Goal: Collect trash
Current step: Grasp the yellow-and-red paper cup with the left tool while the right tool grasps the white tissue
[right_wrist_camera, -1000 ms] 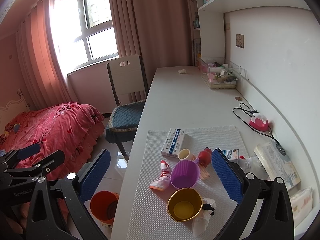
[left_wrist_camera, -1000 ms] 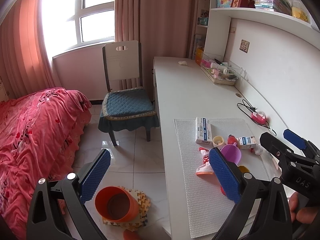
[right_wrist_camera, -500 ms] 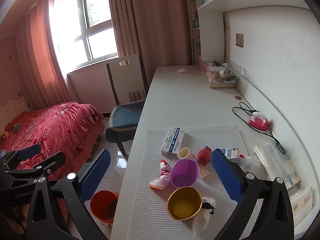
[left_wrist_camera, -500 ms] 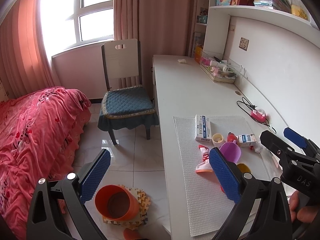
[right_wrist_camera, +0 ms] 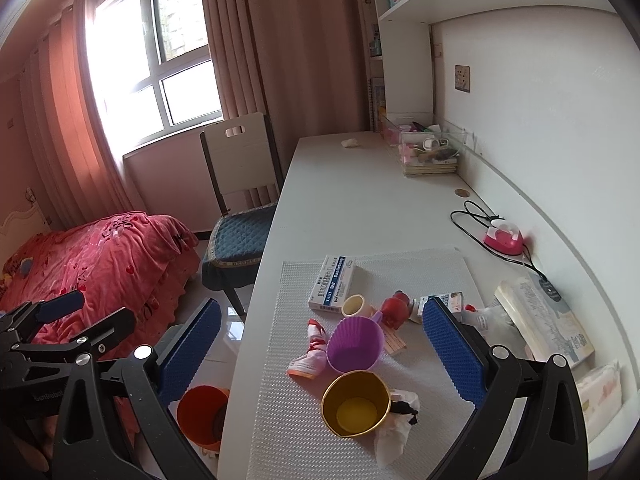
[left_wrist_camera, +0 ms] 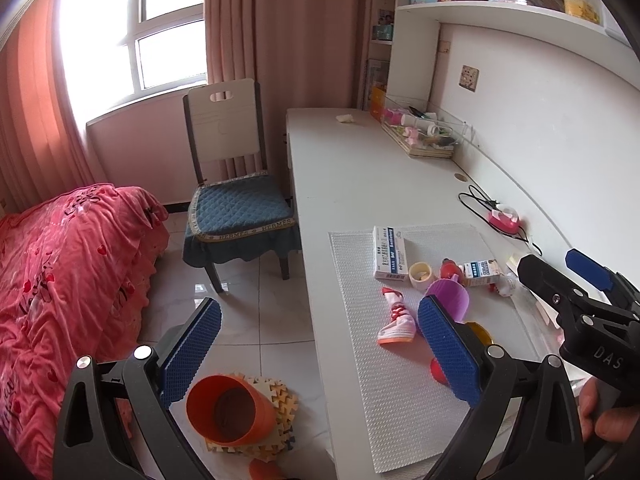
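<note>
On the desk's white mat (right_wrist_camera: 280, 360) lie a medicine box (right_wrist_camera: 332, 282), a small cream cup (right_wrist_camera: 356, 306), a purple cup (right_wrist_camera: 354, 344), a yellow cup (right_wrist_camera: 356, 402), a crumpled tissue (right_wrist_camera: 394, 428), a pink sock (right_wrist_camera: 312, 354), a red bottle (right_wrist_camera: 394, 308) and a small carton (right_wrist_camera: 454, 300). An orange bin (left_wrist_camera: 224, 408) stands on the floor beside the desk. My right gripper (right_wrist_camera: 320, 350) hovers open over the mat, holding nothing. My left gripper (left_wrist_camera: 320, 352) is open over the desk's left edge, above the orange bin and also holding nothing.
A chair with a blue cushion (left_wrist_camera: 236, 204) stands by the desk, and a bed with a red cover (left_wrist_camera: 60, 280) is on the left. A book (right_wrist_camera: 548, 320), a pink device with a black cord (right_wrist_camera: 502, 238) and a clear tray (right_wrist_camera: 428, 152) line the wall side.
Both views have shifted a little, with the desk items sliding slightly left in each. Both grippers stay open and nothing on the desk has moved.
</note>
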`<action>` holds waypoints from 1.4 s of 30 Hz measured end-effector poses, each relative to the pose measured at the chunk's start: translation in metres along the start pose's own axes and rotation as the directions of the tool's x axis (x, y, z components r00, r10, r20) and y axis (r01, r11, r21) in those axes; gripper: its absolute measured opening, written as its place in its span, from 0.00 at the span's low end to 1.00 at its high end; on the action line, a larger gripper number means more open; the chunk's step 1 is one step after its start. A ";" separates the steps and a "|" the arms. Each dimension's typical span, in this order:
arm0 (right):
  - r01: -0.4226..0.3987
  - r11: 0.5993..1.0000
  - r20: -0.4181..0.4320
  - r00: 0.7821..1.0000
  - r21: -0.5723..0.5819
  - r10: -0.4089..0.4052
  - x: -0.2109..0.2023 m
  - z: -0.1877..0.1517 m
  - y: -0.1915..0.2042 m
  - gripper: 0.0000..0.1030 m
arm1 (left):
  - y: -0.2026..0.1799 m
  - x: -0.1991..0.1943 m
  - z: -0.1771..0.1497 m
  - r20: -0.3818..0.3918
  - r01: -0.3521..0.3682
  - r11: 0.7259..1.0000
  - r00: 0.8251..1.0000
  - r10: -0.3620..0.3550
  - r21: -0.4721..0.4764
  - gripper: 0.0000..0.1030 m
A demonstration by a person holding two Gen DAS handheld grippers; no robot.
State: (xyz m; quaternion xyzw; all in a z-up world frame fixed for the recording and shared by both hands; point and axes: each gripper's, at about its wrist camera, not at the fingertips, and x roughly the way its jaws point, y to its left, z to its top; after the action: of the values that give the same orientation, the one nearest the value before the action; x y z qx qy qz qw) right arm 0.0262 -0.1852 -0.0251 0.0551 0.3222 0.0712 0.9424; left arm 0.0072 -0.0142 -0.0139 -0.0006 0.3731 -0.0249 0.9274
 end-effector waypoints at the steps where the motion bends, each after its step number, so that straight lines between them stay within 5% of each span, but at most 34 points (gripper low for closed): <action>1: 0.009 1.000 0.001 1.000 0.008 -0.009 -0.002 -0.002 -0.002 0.95 | -0.002 0.001 0.001 -0.004 0.008 1.000 1.000 -0.008 0.009 0.95; 10: 0.091 0.992 -0.029 0.996 0.092 -0.089 -0.014 -0.011 -0.027 0.95 | -0.032 0.019 0.005 -0.099 0.131 0.986 0.988 -0.121 0.107 0.95; 20: 0.161 0.969 -0.100 0.984 0.189 -0.145 -0.019 -0.027 -0.061 0.95 | -0.064 0.037 -0.007 -0.242 0.258 0.950 0.947 -0.213 0.175 0.95; 30: 0.124 0.969 -0.205 0.975 0.214 -0.079 -0.003 -0.045 -0.078 0.95 | -0.084 0.049 -0.026 -0.366 0.369 0.910 0.886 -0.284 0.186 0.95; 34: 0.100 0.972 -0.237 0.970 0.211 -0.049 0.007 -0.056 -0.085 0.95 | -0.091 0.061 -0.036 -0.407 0.338 0.914 0.884 -0.228 0.223 0.95; 39: 0.061 0.989 -0.262 0.965 0.138 -0.023 0.018 -0.064 -0.095 0.95 | -0.097 0.070 -0.046 -0.444 0.381 0.903 0.856 -0.265 0.197 0.95; 42: 0.036 0.995 -0.290 0.957 0.096 -0.006 0.027 -0.070 -0.105 0.95 | -0.102 0.077 -0.050 -0.451 0.377 0.905 0.854 -0.258 0.196 0.95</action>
State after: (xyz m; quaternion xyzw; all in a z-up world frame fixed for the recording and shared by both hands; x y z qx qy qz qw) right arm 0.0142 -0.2800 -0.1122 0.0877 0.4604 0.0523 0.8818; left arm 0.0237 -0.1188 -0.1014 0.0724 0.5487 -0.2306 0.8003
